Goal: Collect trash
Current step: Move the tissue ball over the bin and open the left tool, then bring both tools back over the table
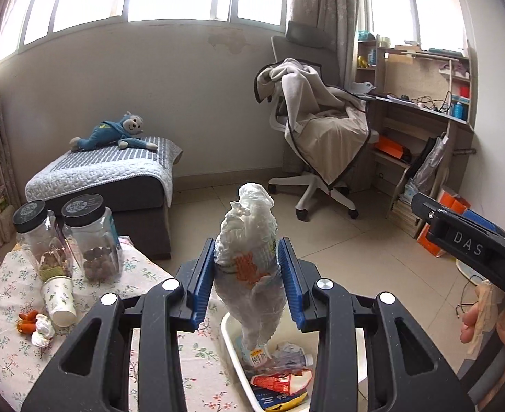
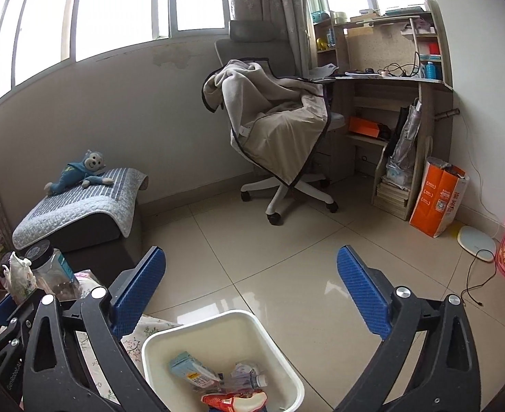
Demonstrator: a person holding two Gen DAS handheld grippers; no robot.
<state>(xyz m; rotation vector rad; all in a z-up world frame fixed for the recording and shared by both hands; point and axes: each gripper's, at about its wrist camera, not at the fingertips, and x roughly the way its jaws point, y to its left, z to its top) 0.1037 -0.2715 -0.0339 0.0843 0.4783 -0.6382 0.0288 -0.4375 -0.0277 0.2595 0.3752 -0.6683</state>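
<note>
My left gripper [image 1: 248, 250] is shut on a crumpled white plastic bag [image 1: 249, 219] with orange print, held above a white bin [image 1: 229, 331]. The bag's tail hangs into the bin, onto a crushed bottle [image 1: 295, 358] and a red packet [image 1: 279, 381]. On the floral tablecloth [image 1: 8, 360] to the left lie a tipped paper cup [image 1: 59, 300], a crumpled tissue [image 1: 43, 331] and small orange scraps [image 1: 27, 321]. My right gripper [image 2: 251, 254] stands wide open over the bin [image 2: 156, 341] with nothing between its fingers. The held bag [image 2: 19, 274] shows at the far left of the right wrist view.
Two dark-lidded jars [image 1: 96, 237] stand on the table behind the cup. An ottoman [image 2: 80, 213] with a blue plush monkey [image 2: 80, 171] sits left. A blanket-draped office chair [image 2: 279, 130], a desk [image 2: 389, 82], an orange bag [image 2: 436, 199] and a floor cable [image 2: 475, 274] lie beyond.
</note>
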